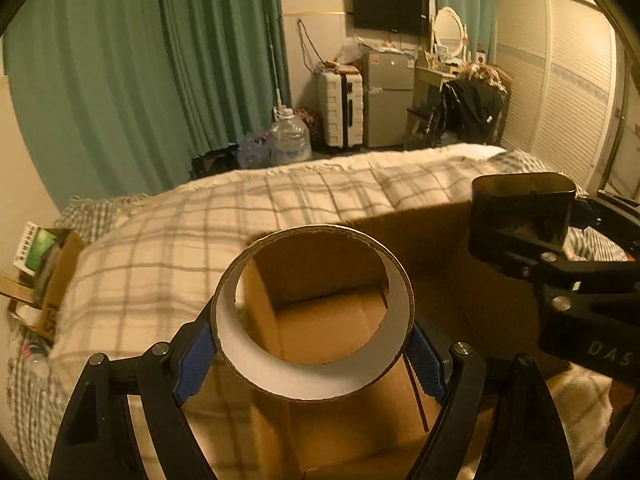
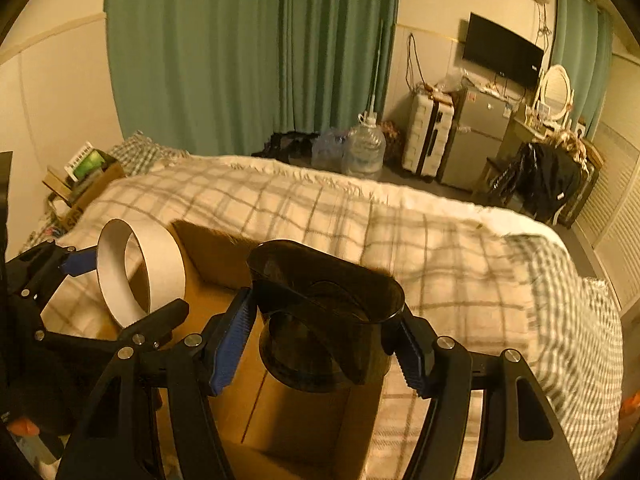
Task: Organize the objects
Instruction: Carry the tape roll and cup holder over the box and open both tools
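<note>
My left gripper (image 1: 312, 352) is shut on a wide cardboard ring with a white inside (image 1: 316, 380) and holds it above an open cardboard box (image 1: 320, 320) on the bed. The ring also shows in the right wrist view (image 2: 160, 264). My right gripper (image 2: 320, 340) is shut on a dark plastic container (image 2: 324, 312) and holds it over the same box (image 2: 288, 412). In the left wrist view the container (image 1: 524, 216) hangs at the right, above the box's far flap.
The box lies on a bed with a plaid blanket (image 2: 400, 232). A small carton of items (image 1: 48, 264) sits by the pillow at left. Beyond the bed stand water jugs (image 1: 288, 144), a suitcase (image 1: 340, 112), a fridge (image 1: 388, 100) and green curtains.
</note>
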The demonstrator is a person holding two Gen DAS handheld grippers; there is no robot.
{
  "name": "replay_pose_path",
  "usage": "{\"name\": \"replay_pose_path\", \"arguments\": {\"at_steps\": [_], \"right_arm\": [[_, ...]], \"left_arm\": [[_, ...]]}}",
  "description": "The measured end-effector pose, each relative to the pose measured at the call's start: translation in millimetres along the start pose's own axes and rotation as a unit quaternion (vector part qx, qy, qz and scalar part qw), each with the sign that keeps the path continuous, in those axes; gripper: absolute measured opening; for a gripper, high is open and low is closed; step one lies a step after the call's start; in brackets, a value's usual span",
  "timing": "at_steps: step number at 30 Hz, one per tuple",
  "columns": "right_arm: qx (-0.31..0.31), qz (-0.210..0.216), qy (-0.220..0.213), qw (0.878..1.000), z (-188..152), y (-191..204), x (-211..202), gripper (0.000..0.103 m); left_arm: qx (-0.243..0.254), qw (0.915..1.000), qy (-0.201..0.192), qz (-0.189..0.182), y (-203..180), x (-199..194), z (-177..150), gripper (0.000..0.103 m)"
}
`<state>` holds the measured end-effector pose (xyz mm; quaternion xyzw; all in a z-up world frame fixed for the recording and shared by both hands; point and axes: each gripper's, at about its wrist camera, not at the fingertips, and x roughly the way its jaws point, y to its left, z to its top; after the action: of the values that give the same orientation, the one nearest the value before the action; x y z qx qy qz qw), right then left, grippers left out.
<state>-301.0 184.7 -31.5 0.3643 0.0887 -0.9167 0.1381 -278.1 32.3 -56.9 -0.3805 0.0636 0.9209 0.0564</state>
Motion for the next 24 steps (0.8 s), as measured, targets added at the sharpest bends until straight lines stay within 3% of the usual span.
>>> {"name": "replay_pose_path", "arguments": {"at_steps": [4, 5, 6, 11, 24], "right_arm": [[0.02, 0.007, 0.002, 1.0, -11, -9, 10, 0.07], [0.03, 0.003, -0.007, 1.0, -12, -14, 6, 0.086], [0.034, -0.001, -0.011, 0.999, -11, -17, 3, 0.092], [0.046, -0.017, -0.043, 0.998, -6, -27, -41, 0.093], [0.003, -0.064, -0.099, 0.993, -30, 10, -202, 0.094]], "left_arm": [[0.013, 0.9998, -0.009, -0.011, -8, 4, -6, 0.09], [0.017, 0.9998, -0.01, -0.008, -10, 5, -6, 0.096], [0.02, 0.9997, -0.011, -0.006, -11, 3, -8, 0.1], [0.015, 0.9998, -0.009, 0.014, -9, -15, -11, 0.102], [-0.015, 0.9993, -0.027, 0.023, 0, -155, -39, 0.103]]}}
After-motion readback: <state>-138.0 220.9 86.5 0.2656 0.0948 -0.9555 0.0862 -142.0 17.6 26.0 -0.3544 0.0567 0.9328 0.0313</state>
